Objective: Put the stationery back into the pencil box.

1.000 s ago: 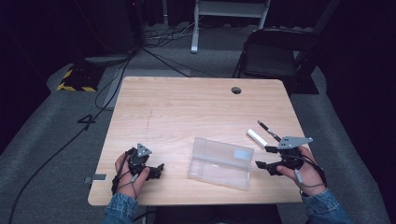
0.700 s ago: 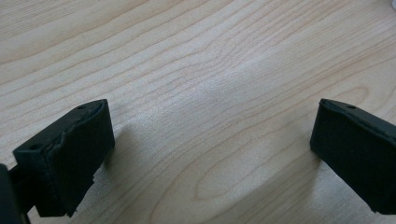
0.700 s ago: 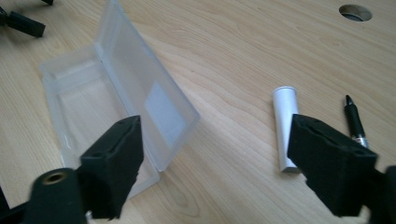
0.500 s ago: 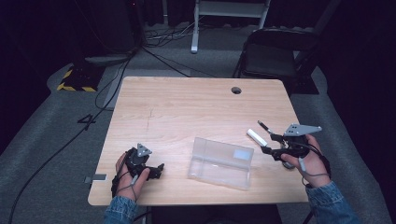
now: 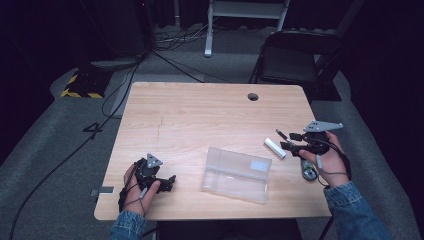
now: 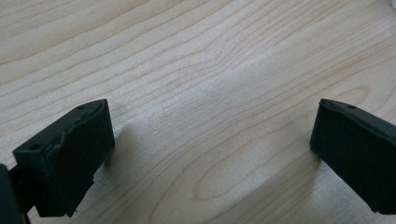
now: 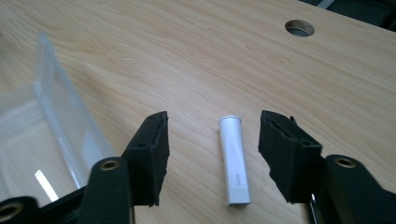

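Near left: the left gripper rests on the light wooden table, jaws wide and empty. Centre: a clear rectangular plastic box. Right, farther: the right gripper, jaws partly open and just closing, straddles without touching a small white plastic tube.

a dark recording studio: black surrounds, floor cables, folding chair, lone wooden table.
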